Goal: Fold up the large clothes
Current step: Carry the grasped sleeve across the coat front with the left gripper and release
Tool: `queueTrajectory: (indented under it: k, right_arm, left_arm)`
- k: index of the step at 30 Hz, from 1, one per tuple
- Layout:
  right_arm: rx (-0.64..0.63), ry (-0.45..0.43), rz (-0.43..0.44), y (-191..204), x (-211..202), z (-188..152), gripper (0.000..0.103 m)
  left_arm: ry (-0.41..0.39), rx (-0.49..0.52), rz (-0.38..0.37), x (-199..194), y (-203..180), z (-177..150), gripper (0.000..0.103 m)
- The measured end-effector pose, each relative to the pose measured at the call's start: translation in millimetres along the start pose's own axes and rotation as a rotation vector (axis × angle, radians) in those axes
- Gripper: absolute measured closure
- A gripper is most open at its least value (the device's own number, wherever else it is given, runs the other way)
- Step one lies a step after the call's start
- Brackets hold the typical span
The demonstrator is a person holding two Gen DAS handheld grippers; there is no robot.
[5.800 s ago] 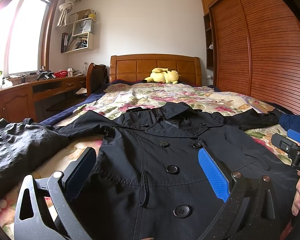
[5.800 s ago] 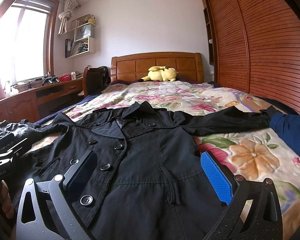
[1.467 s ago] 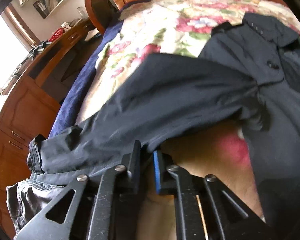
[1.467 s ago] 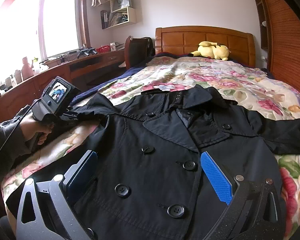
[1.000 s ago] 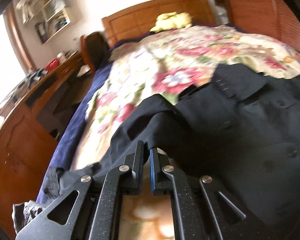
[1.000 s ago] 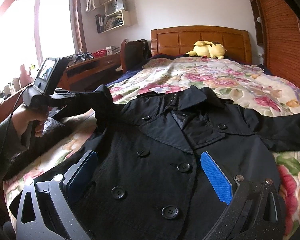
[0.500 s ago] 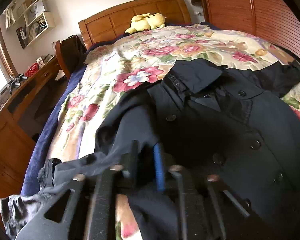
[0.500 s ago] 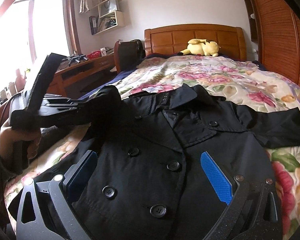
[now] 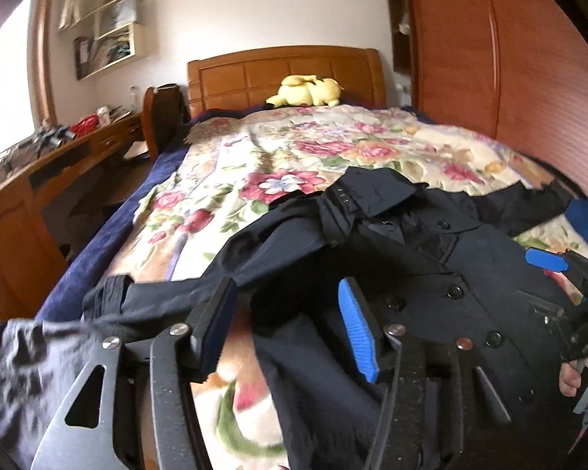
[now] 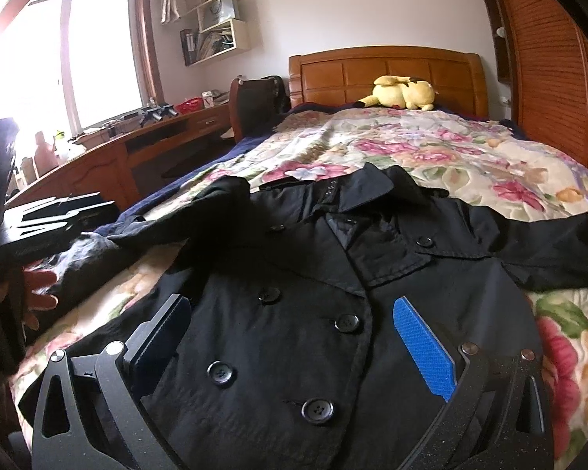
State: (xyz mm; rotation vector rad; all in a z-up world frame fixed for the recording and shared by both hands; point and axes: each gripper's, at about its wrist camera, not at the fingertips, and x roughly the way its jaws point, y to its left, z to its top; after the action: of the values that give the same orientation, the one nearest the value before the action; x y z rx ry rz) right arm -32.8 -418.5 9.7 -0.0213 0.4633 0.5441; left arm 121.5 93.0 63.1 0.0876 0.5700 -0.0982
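A black double-breasted coat [image 10: 333, 293] lies front-up on the flowered bedspread [image 10: 431, 149], collar toward the headboard. Its left sleeve [image 9: 200, 293] is bunched toward the coat's body, its cuff end trailing off to the left. My left gripper [image 9: 282, 325] is open just above that sleeve, with the fabric lying loose between its jaws. It also shows at the left edge of the right wrist view [image 10: 55, 215]. My right gripper [image 10: 290, 333] is open and empty, hovering over the coat's buttoned front. The right sleeve [image 10: 548, 250] lies stretched out to the right.
A yellow plush toy [image 10: 401, 92] rests by the wooden headboard [image 10: 384, 68]. A wooden desk [image 10: 109, 156] and a chair [image 10: 254, 102] stand left of the bed. Louvred wardrobe doors [image 10: 560, 78] run along the right. A dark grey garment [image 9: 15, 372] lies at the bed's near left corner.
My left gripper carried the left sleeve up and toward the coat's body, then opened and let it go. The right gripper has stayed open over the coat's front.
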Motion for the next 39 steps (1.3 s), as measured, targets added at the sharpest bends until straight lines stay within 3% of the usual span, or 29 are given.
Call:
queueTrajectory:
  k: [6,11,18,22,29,36,39]
  right_arm:
    - [-0.034,-0.016,-0.003,6.5,-8.2,5.2,0.000]
    - [-0.085,0.001,0.011,23.0,8.7,29.3,0.001]
    - [-0.186,0.046,0.131,68.6,75.6,81.1,0.017]
    - [-0.224,0.106,0.174,91.1,131.0,94.3,0.027]
    - [-0.274,0.230,0.220,116.3,205.1,85.7,0.029]
    - [-0.356,0.306,0.237,148.6,238.1,73.2,0.029]
    - [-0.393,0.320,0.200,155.7,249.5,68.8,0.028]
  left_arm:
    - [-0.026,-0.030,0.006,-13.1,17.6,-17.6,0.030]
    - [-0.045,-0.043,0.028,-22.8,41.0,-24.8,0.025]
    - [-0.045,-0.127,0.016,-31.0,81.7,-26.2,0.023]
    - [-0.048,-0.111,0.037,-38.6,91.0,-26.6,0.022]
    - [-0.067,-0.143,0.063,-50.5,116.6,-25.8,0.022]
    - [-0.066,-0.144,0.079,-48.5,123.8,-28.0,0.022]
    - [-0.070,-0.121,0.100,-48.9,123.0,-29.4,0.022]
